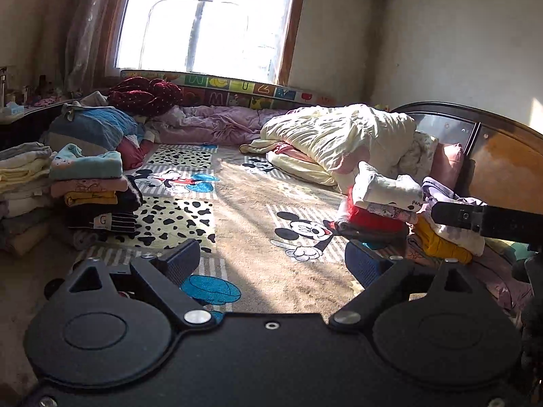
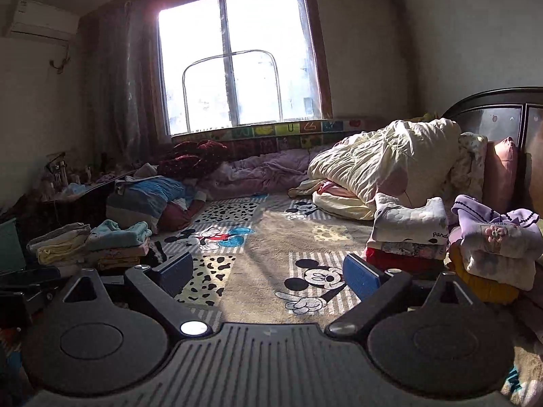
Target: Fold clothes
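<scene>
My left gripper (image 1: 275, 264): jaws spread, nothing between. My right gripper (image 2: 268, 274): same, released. Folded stacks (image 1: 91, 183) left, (image 2: 410, 234) right, on cartoon blanket (image 2: 271, 237)

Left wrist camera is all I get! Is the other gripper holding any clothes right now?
Observer: No. The right gripper is open, with only the cartoon mouse blanket showing between its fingers.
Operator: What's on top of the far right pile? Something blocks it.
Observer: On that pile lies a purple top with a flower patch.
Operator: Anything on the wall left of the window?
Observer: Left of the window, high up, hangs an air conditioner.
</scene>
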{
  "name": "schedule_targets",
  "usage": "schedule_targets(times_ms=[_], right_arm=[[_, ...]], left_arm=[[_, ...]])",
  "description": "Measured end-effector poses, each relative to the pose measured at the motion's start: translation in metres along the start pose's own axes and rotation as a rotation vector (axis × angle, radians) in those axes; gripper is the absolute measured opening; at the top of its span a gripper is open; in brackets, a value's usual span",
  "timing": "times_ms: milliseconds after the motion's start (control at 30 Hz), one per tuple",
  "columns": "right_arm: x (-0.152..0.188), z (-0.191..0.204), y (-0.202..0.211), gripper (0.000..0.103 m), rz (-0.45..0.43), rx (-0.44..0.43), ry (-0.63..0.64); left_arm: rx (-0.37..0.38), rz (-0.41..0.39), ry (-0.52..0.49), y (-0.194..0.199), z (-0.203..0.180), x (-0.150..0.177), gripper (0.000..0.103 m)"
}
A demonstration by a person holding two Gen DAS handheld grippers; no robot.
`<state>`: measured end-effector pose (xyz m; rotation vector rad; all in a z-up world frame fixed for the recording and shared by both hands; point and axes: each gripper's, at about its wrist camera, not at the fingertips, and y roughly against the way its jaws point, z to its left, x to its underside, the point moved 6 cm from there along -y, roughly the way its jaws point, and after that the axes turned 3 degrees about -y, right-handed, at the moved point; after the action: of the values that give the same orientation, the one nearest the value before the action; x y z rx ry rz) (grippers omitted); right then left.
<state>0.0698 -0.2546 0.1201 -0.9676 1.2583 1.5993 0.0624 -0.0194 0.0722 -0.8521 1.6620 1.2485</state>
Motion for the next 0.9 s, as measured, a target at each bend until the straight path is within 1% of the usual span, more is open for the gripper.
schedule_targets(times_ms=[100,133,167,333,500,600,700,900], right_arm=[[0.035,0.008,-0.012,0.095,0.065,0.006,0.005],[0.047,0.012,-0.016,0.096,0.086,0.008,0.005],[0.059,0.014,-0.018,0.097,0.106,0.008,0.003],[0.115,0.024,-0.032,0.097,0.212,0.007,-0.013],[0.156,0.028,-0.033,0.1,0.282,0.01,-0.035],[0.177,0.028,-0.031,0.1,0.32,0.014,-0.047],[0.19,0.027,-0.03,0.102,0.341,0.023,-0.056],[0.195,0.022,-0.026,0.102,0.345,0.058,-0.047]], left_arm=[[-0.062,0.045,0.013,-0.007,0.012,0.032,0.095],[-0.087,0.058,0.007,-0.009,0.014,0.04,0.1],[-0.108,0.069,-0.005,-0.01,0.016,0.048,0.102],[-0.17,0.117,-0.088,-0.007,0.018,0.079,0.102],[-0.204,0.127,-0.105,0.001,0.019,0.095,0.102],[-0.216,0.148,-0.108,0.001,0.022,0.104,0.102],[-0.202,0.173,-0.086,-0.002,0.024,0.112,0.102],[-0.185,0.206,-0.076,-0.013,0.017,0.125,0.102]])
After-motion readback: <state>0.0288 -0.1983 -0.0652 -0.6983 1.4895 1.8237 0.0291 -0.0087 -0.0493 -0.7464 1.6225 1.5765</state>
